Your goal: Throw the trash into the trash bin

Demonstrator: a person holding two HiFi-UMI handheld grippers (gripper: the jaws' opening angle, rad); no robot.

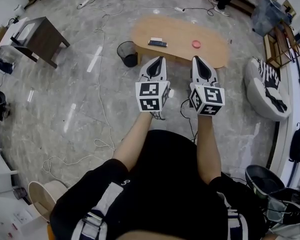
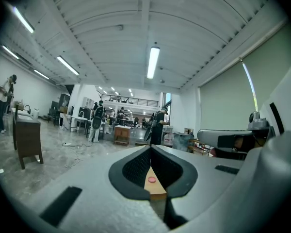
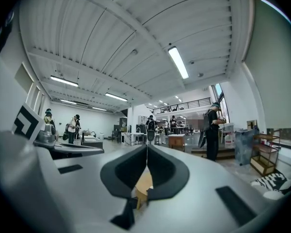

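**Both hand-held grippers facing the counter, before any grasp.** We are holding the two tools side by side at the centre of the head view. The left hand-held gripper point(image 1: 158, 60) is showing its jaws together with nothing between them. The right hand-held gripper point(image 1: 198, 59) is likewise closed and empty.

Just beyond the tips, a small pink piece point(image 1: 196, 44) is lying right of centre on the oval wooden counter point(image 1: 177, 31). We are taking this piece to be the trash. It is looking low, round and light, perhaps stiff like a cap, though it is too small to tell. On smooth wood it is likely to skid, so we are favouring a narrow opening brought down from above, pinching across its rim.

A flat black object point(image 1: 157, 43) is lying left of centre, well apart from the pink piece; we cannot tell whether it is trash.

The black mesh trash bin point(image 1: 126, 55) is standing upright on the floor, just beside the counter's left end.

The glossy grey floor point(image 1: 80, 99) is carrying loose cables point(image 1: 102, 109). A dark side table point(image 1: 40, 39) is sitting at upper left and a striped seat point(image 1: 267, 91) at right. People point(image 2: 156, 125) are standing in the far hall.
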